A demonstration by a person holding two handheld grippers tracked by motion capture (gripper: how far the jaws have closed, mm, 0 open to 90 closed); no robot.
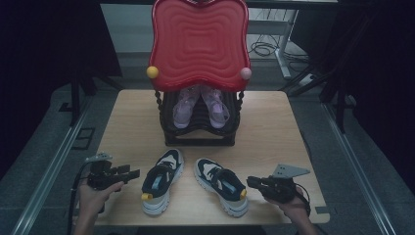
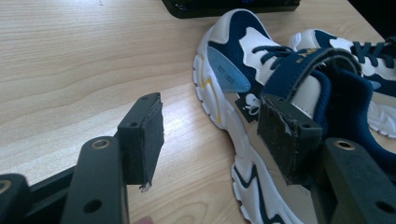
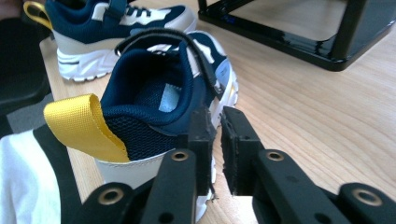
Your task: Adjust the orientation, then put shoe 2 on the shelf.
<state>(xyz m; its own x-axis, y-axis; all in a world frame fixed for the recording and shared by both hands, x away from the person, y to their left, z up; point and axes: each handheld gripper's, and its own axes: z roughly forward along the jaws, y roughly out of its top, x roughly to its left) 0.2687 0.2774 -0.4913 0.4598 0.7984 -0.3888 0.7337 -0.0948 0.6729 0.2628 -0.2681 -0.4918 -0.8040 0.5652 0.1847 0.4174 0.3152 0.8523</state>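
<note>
- We hold the left gripper [image 1: 131,175] low over the wooden table [image 1: 274,127], its jaws spread wide with nothing pinched between them.
- In the left gripper view, the left sneaker [image 2: 261,116] lies just ahead of our left gripper [image 2: 210,135]; one pad stands in front of the shoe's side near the strap, the other stands over bare wood, and neither pad presses on anything.
- In the high view, that left sneaker [image 1: 162,181] sits just beside the left jaw tips, toe pointing away from us and its yellow heel loop toward us.
- Our right gripper [image 1: 253,183] points toward the right sneaker [image 1: 221,185], its tips close to the shoe's heel end.
- In the right gripper view, our right gripper [image 3: 218,140] has its jaws nearly together, a narrow slit between the pads and nothing in that slit.
- The right sneaker [image 3: 154,107] lies directly ahead of those jaws and slightly to one side, its navy collar and yellow heel loop [image 3: 81,126] nearest the pads; we cannot tell whether a pad touches the shoe.
- Beyond both grippers, at the far side of the table, stands a black rack [image 1: 199,132] with a pair of translucent pink shoes [image 1: 200,107] on it.
- A red wavy panel [image 1: 199,41] rises above the rack.
</note>
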